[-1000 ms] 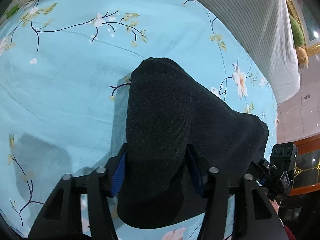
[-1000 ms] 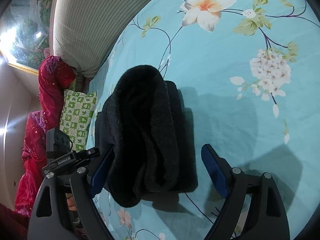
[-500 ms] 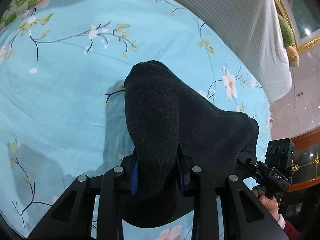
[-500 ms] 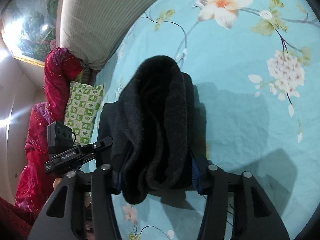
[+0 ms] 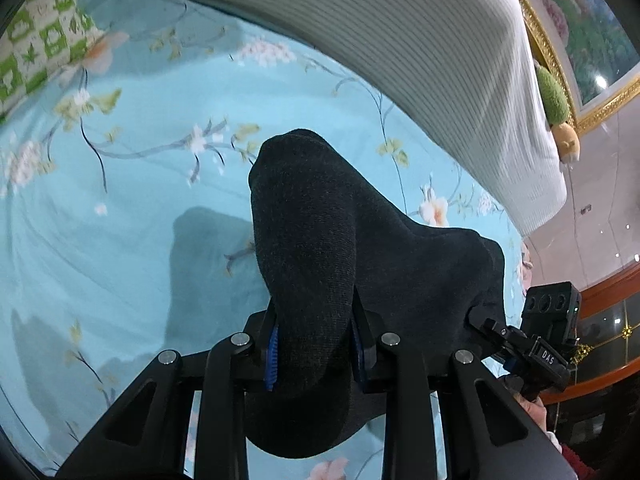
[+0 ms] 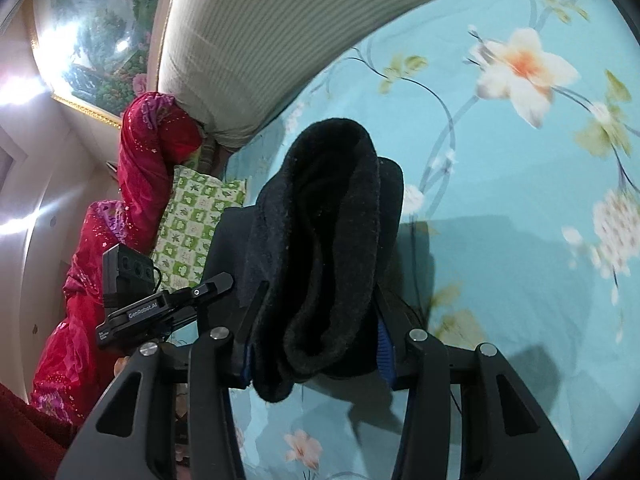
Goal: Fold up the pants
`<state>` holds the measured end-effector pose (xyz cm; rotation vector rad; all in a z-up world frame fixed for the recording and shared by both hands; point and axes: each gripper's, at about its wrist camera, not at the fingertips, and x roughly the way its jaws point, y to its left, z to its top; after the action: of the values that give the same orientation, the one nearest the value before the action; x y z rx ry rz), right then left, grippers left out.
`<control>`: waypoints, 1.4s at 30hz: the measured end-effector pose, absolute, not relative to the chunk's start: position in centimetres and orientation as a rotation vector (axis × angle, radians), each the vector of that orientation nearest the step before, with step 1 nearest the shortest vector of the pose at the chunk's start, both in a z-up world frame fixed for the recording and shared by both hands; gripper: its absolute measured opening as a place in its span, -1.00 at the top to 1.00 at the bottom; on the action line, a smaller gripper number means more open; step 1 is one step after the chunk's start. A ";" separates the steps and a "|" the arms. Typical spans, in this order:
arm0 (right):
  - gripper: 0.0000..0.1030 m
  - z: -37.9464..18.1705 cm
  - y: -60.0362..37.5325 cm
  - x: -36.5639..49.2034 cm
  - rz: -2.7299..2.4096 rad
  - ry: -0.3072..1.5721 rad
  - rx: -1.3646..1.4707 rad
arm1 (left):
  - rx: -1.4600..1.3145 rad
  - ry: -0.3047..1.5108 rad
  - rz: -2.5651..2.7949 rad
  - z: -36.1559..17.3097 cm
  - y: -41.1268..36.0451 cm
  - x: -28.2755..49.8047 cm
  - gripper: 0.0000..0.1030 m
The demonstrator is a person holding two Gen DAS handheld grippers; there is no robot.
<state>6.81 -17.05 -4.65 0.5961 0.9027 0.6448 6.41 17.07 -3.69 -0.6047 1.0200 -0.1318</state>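
The folded dark pants (image 5: 320, 248) are held up off the light blue floral bedsheet (image 5: 120, 208), one end in each gripper. My left gripper (image 5: 314, 350) is shut on one end of the bundle. My right gripper (image 6: 316, 340) is shut on the other end of the pants (image 6: 332, 220), whose layered folded edges face this camera. The right gripper also shows at the right edge of the left wrist view (image 5: 536, 344), and the left gripper shows at the left of the right wrist view (image 6: 160, 300). The pants cast a shadow on the sheet below.
A white striped bolster (image 5: 420, 48) lies along the head of the bed. A green checked pillow (image 6: 196, 216) and red fabric (image 6: 144, 184) sit at one side. A green plush toy (image 5: 556, 112) rests by the gold picture frame.
Both grippers closed on the pants' ends, then lifted the bundle off the sheet. The views have tilted up toward the bolster, and the shadow beneath has separated from the pants.
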 end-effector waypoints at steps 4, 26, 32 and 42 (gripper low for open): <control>0.08 -4.0 -15.5 8.7 0.662 0.901 0.567 | -0.603 1.007 -0.094 -3.4 18.7 7.5 0.48; 0.08 -5.6 -10.3 14.0 0.701 0.972 0.505 | -0.603 1.016 0.017 -6.0 23.6 9.3 0.48; 0.08 -6.0 -10.3 14.2 0.694 0.988 0.516 | -0.597 1.027 0.017 -6.4 23.5 9.3 0.47; 0.03 -7.0 -10.3 14.6 0.657 1.018 0.515 | -0.594 1.050 0.019 -7.7 23.8 9.4 0.40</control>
<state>14.57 -10.31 -7.03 0.5148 1.0180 0.6572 9.39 23.85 -7.70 -0.5943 1.0503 0.0194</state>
